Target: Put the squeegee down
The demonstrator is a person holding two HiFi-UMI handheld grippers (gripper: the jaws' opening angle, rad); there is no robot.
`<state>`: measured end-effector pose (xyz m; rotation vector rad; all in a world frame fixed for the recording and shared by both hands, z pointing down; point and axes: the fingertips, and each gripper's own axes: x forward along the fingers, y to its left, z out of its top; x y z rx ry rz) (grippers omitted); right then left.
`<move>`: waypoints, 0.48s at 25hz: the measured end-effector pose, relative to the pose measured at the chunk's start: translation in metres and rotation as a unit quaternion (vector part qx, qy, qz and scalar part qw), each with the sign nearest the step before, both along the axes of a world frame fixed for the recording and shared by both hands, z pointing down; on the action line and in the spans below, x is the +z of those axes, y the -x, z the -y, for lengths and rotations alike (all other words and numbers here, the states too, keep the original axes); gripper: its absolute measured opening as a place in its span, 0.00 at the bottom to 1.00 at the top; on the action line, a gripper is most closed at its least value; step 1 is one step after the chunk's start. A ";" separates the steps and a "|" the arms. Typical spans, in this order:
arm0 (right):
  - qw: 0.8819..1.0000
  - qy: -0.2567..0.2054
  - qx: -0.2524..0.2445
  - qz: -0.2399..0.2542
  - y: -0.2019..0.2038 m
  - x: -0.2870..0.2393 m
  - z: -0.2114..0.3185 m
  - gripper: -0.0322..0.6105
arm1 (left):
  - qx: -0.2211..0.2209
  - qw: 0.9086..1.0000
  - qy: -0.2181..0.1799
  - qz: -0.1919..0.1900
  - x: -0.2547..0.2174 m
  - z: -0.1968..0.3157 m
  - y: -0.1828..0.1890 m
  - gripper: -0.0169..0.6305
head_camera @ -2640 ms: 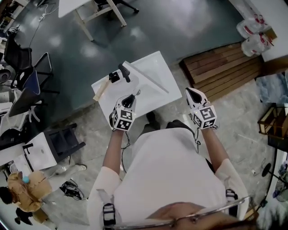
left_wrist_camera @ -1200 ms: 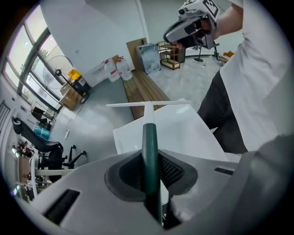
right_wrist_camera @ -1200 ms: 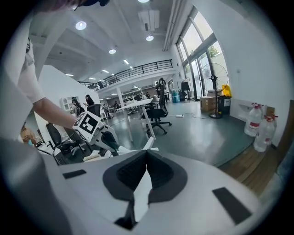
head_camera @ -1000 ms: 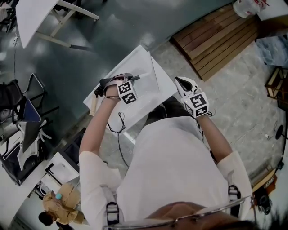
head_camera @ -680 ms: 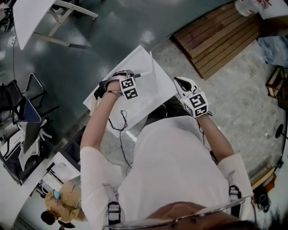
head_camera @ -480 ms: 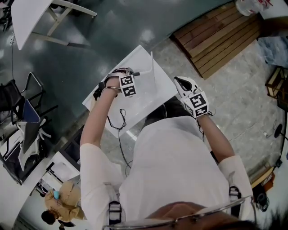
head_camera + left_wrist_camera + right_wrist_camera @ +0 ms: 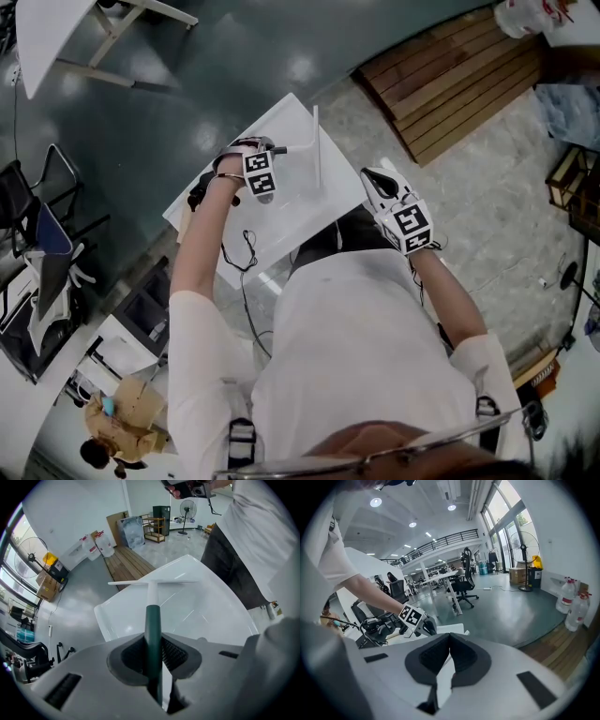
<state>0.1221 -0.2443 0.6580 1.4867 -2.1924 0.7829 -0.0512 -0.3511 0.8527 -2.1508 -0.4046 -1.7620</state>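
The squeegee has a dark green handle [image 7: 152,625] and a white shaft that ends in a long white blade [image 7: 152,582]. My left gripper [image 7: 153,641] is shut on the handle and points steeply down at the white tabletop [image 7: 201,613]. In the head view the left gripper [image 7: 272,150] hangs over the tabletop's [image 7: 272,220] far part, with the blade [image 7: 316,145] just right of it. Whether the blade touches the surface I cannot tell. My right gripper [image 7: 372,178] stays near the tabletop's right edge; its jaws [image 7: 449,644] are shut with nothing in them.
A wooden pallet [image 7: 450,75] lies on the floor to the far right. Another white table [image 7: 56,37] stands at the far left, with office chairs [image 7: 37,225] along the left. A wooden handle [image 7: 184,222] shows at the tabletop's left edge. The person's body fills the near side.
My left gripper has come down toward the white tabletop with the squeegee in it. The right gripper has barely shifted.
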 end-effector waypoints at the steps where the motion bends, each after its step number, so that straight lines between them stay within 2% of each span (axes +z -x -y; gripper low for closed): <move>1: 1.000 0.002 -0.001 0.000 0.000 0.002 0.000 0.06 | 0.001 1.000 -0.004 0.002 0.004 0.002 0.001 0.14; 12: 0.999 0.015 -0.029 0.005 0.017 0.012 0.015 0.06 | -0.017 0.999 -0.015 0.035 0.040 0.008 0.010 0.14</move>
